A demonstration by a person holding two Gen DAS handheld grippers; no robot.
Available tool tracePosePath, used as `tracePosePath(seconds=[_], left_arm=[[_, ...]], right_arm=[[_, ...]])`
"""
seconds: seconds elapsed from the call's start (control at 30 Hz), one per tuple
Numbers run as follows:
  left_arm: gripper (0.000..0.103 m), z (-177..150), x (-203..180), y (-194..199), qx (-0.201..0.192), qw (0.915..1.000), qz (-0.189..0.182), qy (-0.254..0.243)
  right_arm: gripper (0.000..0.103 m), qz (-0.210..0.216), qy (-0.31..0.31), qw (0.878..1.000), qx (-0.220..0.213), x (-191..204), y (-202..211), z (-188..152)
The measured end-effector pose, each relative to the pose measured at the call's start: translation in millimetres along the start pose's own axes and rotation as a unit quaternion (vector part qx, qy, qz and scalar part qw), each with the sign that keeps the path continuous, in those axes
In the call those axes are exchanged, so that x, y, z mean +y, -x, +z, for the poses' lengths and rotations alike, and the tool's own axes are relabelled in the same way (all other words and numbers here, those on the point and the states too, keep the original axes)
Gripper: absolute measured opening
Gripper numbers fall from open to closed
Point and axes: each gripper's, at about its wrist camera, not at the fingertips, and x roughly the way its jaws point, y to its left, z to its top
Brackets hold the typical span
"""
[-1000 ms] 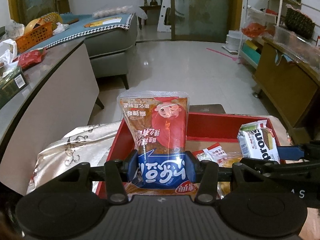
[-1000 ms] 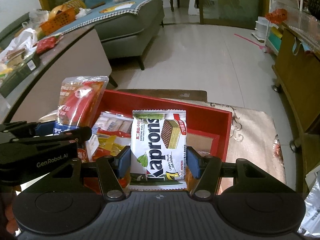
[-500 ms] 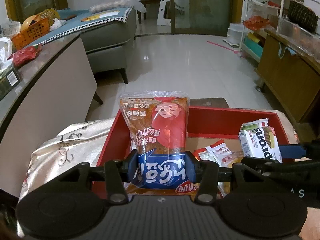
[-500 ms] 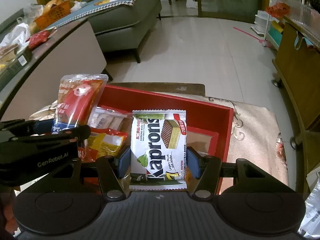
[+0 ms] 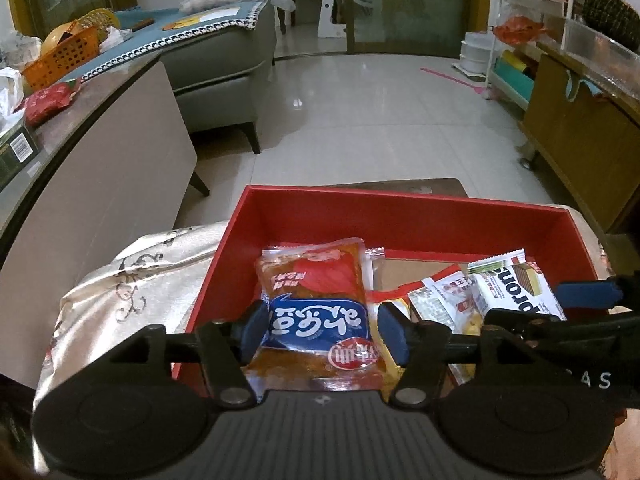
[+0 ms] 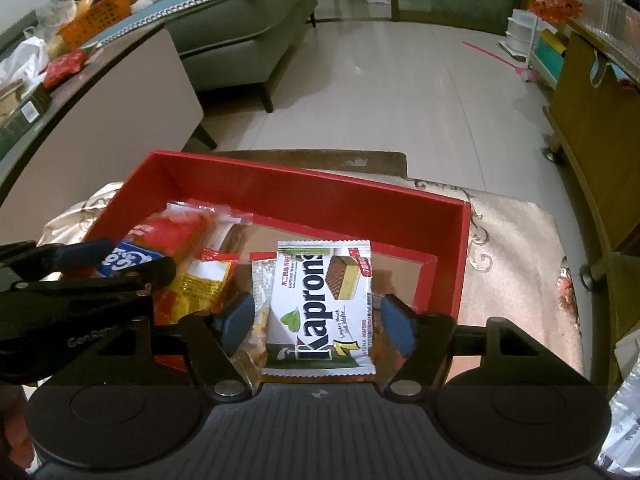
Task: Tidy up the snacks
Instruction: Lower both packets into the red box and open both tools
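Note:
A red box [image 5: 400, 216] [image 6: 320, 188] sits on a table with a beige embroidered cloth [image 5: 140, 280]. My left gripper [image 5: 322, 330] is open above the box's near left part; an orange and blue snack bag [image 5: 320, 300] lies between its fingers on other packets, free of the pads. My right gripper [image 6: 318, 322] is open over the box's right part; a white Kaprons wafer packet [image 6: 320, 304] lies between its fingers with a gap at each side. Several small packets [image 6: 204, 280] lie in the box.
A long counter [image 5: 100, 128] with a red bag and an orange basket runs along the left. A grey sofa [image 5: 224, 52] stands behind it. A wooden cabinet [image 5: 580, 128] and shelves stand at the right. Tiled floor lies beyond the table.
Both grippers lowered into the box and opened. The snack bag tipped down from upright onto the packets, and the wafer packet dropped flat in the box.

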Motion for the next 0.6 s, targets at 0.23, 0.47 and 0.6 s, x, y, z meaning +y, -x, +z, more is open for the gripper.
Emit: tracePosePath(seconds=[0.23, 0.47, 0.6], left_arm=[[0.056, 1.0, 4.9, 10.0, -0.003, 0.9999, -0.003, 0.011], [0.057, -1.7, 10.2, 25.6, -0.009, 0.9996, -0.011, 0.022], [0.057, -3.5, 12.5, 33.9, -0.015, 0.9995, -0.012, 0.024]], right_arm=[[0.078, -0.003, -0.003, 1.000, -0.004, -2.5, 4.9, -0.8], [0.080, 0.000, 0.003, 1.000, -0.012, 5.6, 17.0, -3.9], [0.080, 0.003, 0.004, 1.000, -0.018, 9.3, 25.3, -6.0]])
